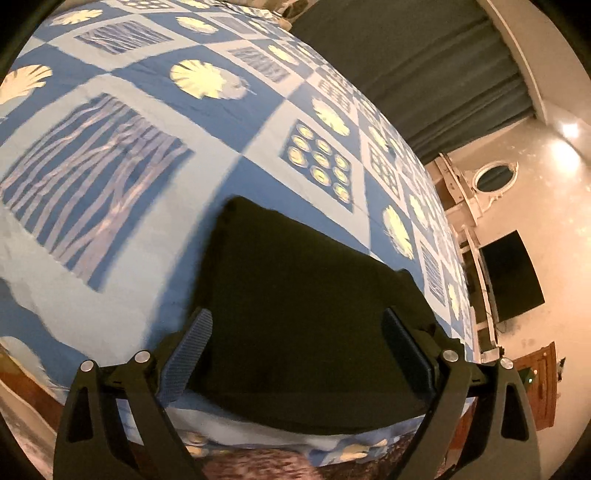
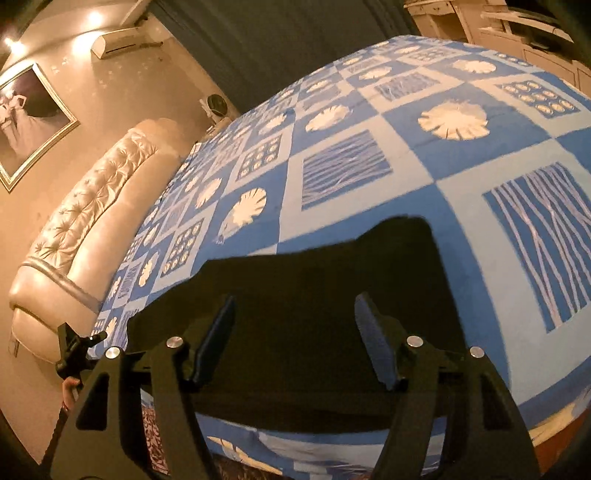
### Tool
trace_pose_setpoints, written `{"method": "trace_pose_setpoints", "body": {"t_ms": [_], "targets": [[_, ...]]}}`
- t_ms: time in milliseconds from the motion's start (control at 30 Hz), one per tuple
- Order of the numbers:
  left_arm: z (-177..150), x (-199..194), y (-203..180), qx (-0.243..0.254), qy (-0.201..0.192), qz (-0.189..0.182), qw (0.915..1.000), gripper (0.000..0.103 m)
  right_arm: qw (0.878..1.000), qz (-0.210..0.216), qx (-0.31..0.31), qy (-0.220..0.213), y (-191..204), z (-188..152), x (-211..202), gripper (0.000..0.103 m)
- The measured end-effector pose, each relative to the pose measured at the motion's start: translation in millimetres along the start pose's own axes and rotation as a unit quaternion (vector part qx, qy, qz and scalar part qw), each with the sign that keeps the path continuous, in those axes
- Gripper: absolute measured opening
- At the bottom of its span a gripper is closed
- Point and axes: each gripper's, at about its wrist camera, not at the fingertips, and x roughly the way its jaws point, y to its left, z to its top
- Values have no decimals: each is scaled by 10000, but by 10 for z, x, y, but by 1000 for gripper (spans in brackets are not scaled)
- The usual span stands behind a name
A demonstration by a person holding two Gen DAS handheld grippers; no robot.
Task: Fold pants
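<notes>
The dark pants (image 1: 295, 314) lie folded into a compact flat rectangle on the blue patterned bedspread (image 1: 110, 258), near the bed's front edge. My left gripper (image 1: 297, 317) hovers over them, open, one finger on each side of the fold, holding nothing. In the right wrist view the same pants (image 2: 314, 295) lie flat under my right gripper (image 2: 297, 306), which is also open and empty, both fingers apart above the cloth. The left gripper (image 2: 75, 345) shows at the pants' left end.
The bedspread (image 2: 406, 166) covers the whole bed. A tufted cream headboard (image 2: 85, 221) is at left, with a framed picture (image 2: 26, 110) above. Dark curtains (image 1: 424, 74), a wall TV (image 1: 513, 273) and a white cabinet (image 2: 498, 26) surround the bed.
</notes>
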Motion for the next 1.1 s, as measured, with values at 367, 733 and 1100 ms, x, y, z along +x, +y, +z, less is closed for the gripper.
{"method": "trace_pose_setpoints", "body": {"t_ms": [367, 733, 1100], "targets": [[18, 290, 373, -25, 576, -343, 9977, 92, 9993, 92, -200, 290, 161, -148, 174, 68], [2, 388, 451, -399, 385, -1527, 9867, 91, 9985, 164, 14, 517, 71, -212, 298, 68], [-38, 485, 500, -487, 711, -979, 9915, 19, 9984, 136, 20, 557, 51, -236, 330, 68]]}}
